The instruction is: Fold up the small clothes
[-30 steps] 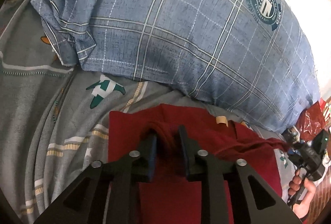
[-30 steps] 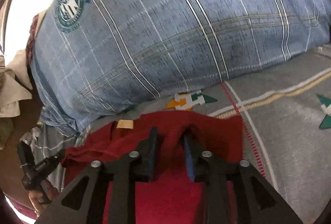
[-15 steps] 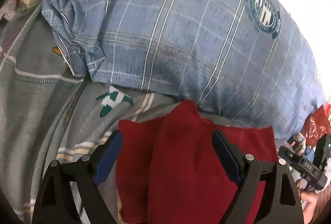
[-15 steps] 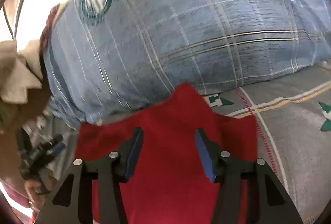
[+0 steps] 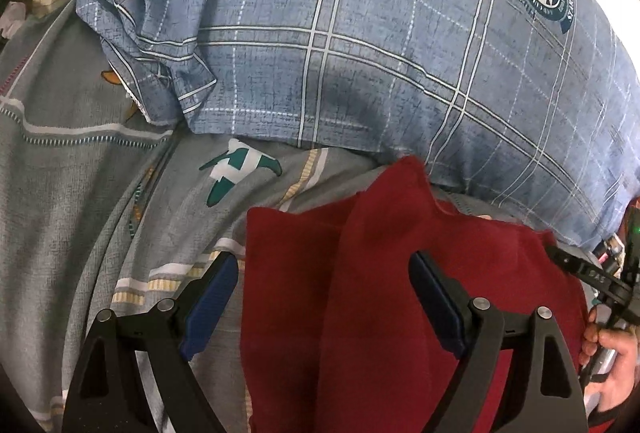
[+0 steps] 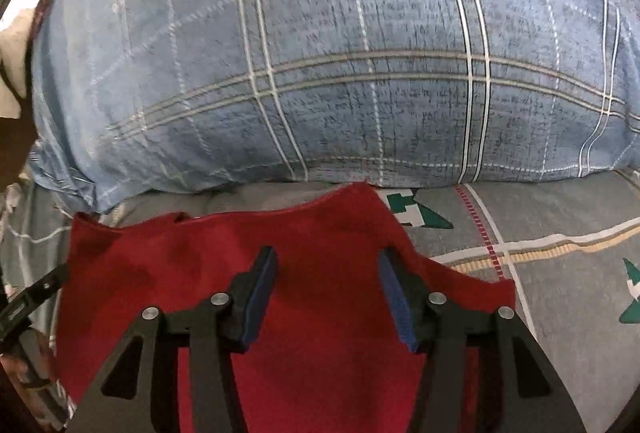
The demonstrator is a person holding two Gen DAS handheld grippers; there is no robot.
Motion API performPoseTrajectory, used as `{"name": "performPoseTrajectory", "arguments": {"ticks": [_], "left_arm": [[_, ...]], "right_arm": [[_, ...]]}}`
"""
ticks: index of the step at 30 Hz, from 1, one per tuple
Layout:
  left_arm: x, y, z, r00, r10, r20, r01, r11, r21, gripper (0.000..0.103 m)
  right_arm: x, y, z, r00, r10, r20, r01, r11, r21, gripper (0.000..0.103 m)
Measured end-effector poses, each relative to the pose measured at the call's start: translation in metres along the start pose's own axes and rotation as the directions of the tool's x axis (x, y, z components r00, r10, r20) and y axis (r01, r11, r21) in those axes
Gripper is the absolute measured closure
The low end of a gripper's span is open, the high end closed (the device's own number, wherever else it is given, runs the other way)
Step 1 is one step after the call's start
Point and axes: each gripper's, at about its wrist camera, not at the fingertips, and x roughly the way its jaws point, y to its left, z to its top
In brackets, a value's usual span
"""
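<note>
A dark red garment (image 5: 380, 273) lies flat on the grey bedsheet, with a folded layer rising to a point near the pillow. It also shows in the right wrist view (image 6: 256, 245). My left gripper (image 5: 324, 281) is open and empty, its jaws spread wide just above the garment's left part. My right gripper (image 6: 328, 277) is open and empty above the garment's right part. The right gripper and the hand holding it show at the right edge of the left wrist view (image 5: 600, 281).
A large blue plaid pillow (image 5: 380, 33) lies just beyond the garment, also in the right wrist view (image 6: 340, 53). The grey patterned bedsheet (image 5: 80, 193) spreads to the left and, in the right wrist view (image 6: 560, 233), to the right.
Both grippers were shut on the red garment's edge a second ago. They have opened and let it go, and the garment now lies folded flat. Both grippers have drawn back a little.
</note>
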Motion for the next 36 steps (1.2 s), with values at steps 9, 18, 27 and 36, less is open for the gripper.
{"name": "performPoseTrajectory", "arguments": {"ticks": [9, 18, 27, 36], "left_arm": [[0.003, 0.001, 0.000, 1.000, 0.007, -0.013, -0.007, 1.000, -0.001, 0.016], [-0.018, 0.007, -0.001, 1.000, 0.008, 0.013, -0.008, 1.000, -0.009, 0.016], [-0.031, 0.022, -0.014, 0.990, 0.113, -0.080, -0.108, 0.992, 0.060, 0.016], [-0.027, 0.034, -0.009, 0.988, 0.107, -0.109, -0.105, 0.994, 0.032, 0.017]], "right_arm": [[0.012, 0.013, 0.002, 0.997, -0.070, -0.021, 0.069, 0.996, -0.047, 0.046], [-0.011, 0.095, -0.005, 0.982, 0.186, -0.024, -0.187, 0.976, -0.110, 0.042], [0.035, 0.210, -0.008, 0.955, 0.276, -0.112, -0.295, 0.924, -0.241, 0.042], [0.097, 0.258, -0.011, 0.967, 0.174, -0.185, -0.224, 0.928, -0.297, 0.048]]}}
